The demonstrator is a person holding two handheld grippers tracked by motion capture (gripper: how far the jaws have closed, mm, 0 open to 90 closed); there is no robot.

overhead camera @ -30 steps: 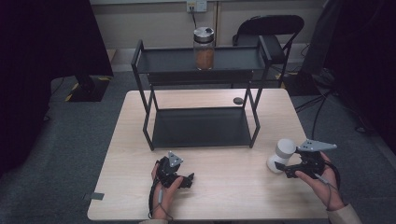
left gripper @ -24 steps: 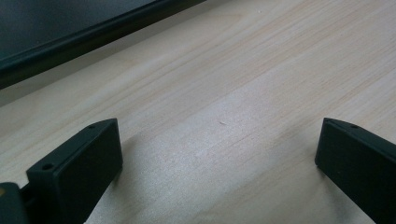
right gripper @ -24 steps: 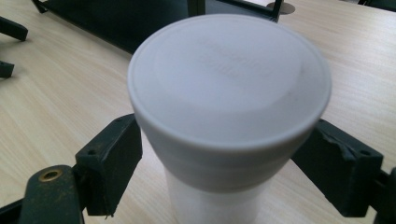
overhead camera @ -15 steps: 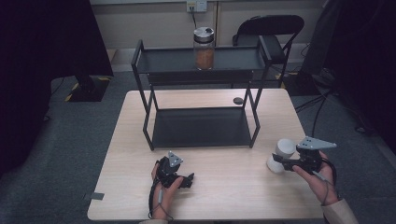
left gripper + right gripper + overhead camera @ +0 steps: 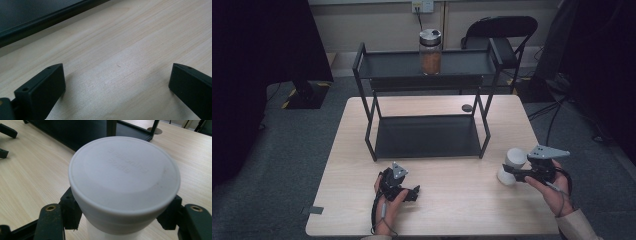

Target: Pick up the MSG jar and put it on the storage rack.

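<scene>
on wooden table, right gripper fingers clamp white container.

White container's lid: raised lettering moulded into the top, two lines, seen upside down in the right gripper view. Reads roughly "Seasoning Salts"; faint, not certain. No other legible text anywhere.

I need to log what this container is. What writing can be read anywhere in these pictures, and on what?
"Seasoning Salts", as best it reads: faint raised letters on the lid of the white container between the right gripper's jaws; partly worn, so not certain.
Glass jar on the rack's top shelf: no readable label.
</scene>
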